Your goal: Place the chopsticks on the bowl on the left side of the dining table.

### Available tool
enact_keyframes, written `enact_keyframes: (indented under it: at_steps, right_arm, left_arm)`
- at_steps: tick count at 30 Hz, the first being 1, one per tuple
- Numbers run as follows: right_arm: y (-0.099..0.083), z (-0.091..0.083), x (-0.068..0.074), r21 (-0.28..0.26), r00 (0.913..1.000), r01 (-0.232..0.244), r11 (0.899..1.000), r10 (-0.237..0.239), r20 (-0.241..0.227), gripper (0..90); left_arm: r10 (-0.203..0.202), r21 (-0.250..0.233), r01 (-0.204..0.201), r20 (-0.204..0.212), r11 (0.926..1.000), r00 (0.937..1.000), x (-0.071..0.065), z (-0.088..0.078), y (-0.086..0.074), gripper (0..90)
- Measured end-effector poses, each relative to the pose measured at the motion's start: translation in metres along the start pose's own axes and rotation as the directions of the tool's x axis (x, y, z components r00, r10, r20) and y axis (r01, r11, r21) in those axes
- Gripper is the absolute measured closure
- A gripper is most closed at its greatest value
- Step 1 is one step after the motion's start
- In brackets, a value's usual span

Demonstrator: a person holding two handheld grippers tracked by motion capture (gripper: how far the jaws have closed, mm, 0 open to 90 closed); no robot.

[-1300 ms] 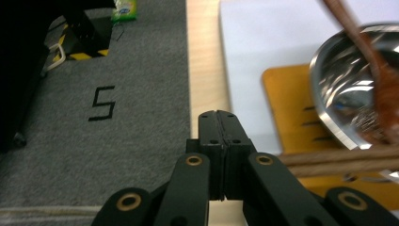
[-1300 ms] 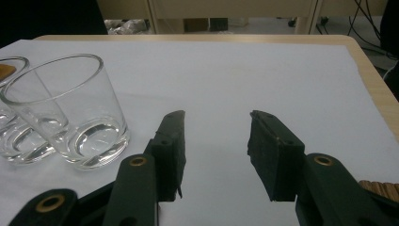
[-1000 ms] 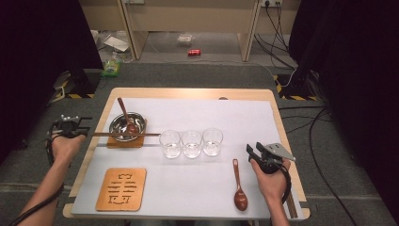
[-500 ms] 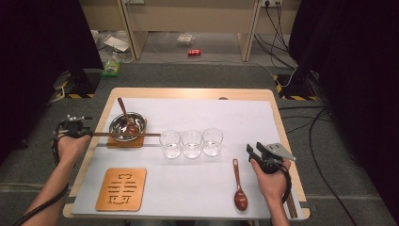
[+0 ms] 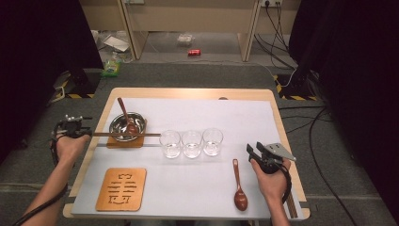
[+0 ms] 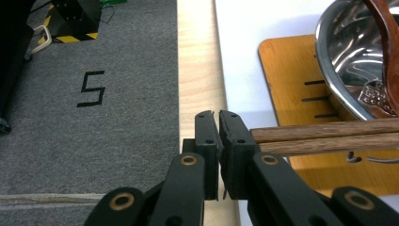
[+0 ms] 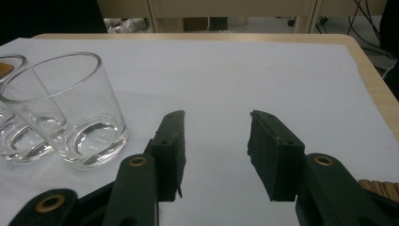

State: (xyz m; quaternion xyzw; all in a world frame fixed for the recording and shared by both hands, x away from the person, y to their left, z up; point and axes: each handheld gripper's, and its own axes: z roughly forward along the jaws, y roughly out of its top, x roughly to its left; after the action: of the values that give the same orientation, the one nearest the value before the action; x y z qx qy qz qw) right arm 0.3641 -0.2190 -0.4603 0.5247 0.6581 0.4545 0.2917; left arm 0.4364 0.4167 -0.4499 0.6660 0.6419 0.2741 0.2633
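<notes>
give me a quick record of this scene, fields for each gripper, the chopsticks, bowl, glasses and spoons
left gripper: jaws nearly shut, just been opening slightly, nothing between them, beside the chopsticks' ends
right gripper: open, empty
chopsticks: lying level across the bowl's near rim
bowl: metal, on a wooden coaster, one spoon inside
glasses: three in a row, mid table
second spoon: flat on the white sheet, left of the right hand
spare coaster: near left corner

Three clear glasses (image 5: 191, 143) stand in a row. There are two wooden spoons (image 5: 239, 186), two wooden mats (image 5: 121, 189) and one steel bowl (image 5: 127, 126). One pair of chopsticks (image 5: 126, 134) lies across that bowl.
</notes>
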Motion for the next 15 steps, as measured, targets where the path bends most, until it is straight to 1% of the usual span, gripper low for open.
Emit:
enact_keyframes:
  at_steps: [6,8,12,15]
  right_arm:
    - [0.000,0.000,0.000,0.003,1.0000,0.002,1.000,-0.002,0.002,56.5]
    - [0.000,0.000,0.000,0.004,1.0000,0.002,1.000,-0.002,0.001,56.5]
    - [0.000,0.000,0.000,0.003,1.0000,0.001,1.000,-0.001,0.001,56.5]
    - [-0.001,0.001,0.000,0.007,1.0000,0.001,1.000,-0.001,0.000,56.5]
  left_arm:
    - [-0.030,-0.037,0.031,0.006,0.9988,0.9995,-0.001,-0.010,0.002,82.4]
    - [-0.025,-0.051,0.025,0.002,0.9984,0.9997,-0.004,-0.015,0.003,80.6]
    - [-0.037,-0.072,0.039,0.023,0.9966,0.9990,-0.011,-0.022,0.005,78.2]
    - [-0.052,-0.081,0.056,0.050,0.9952,0.9974,-0.017,-0.025,0.004,76.8]
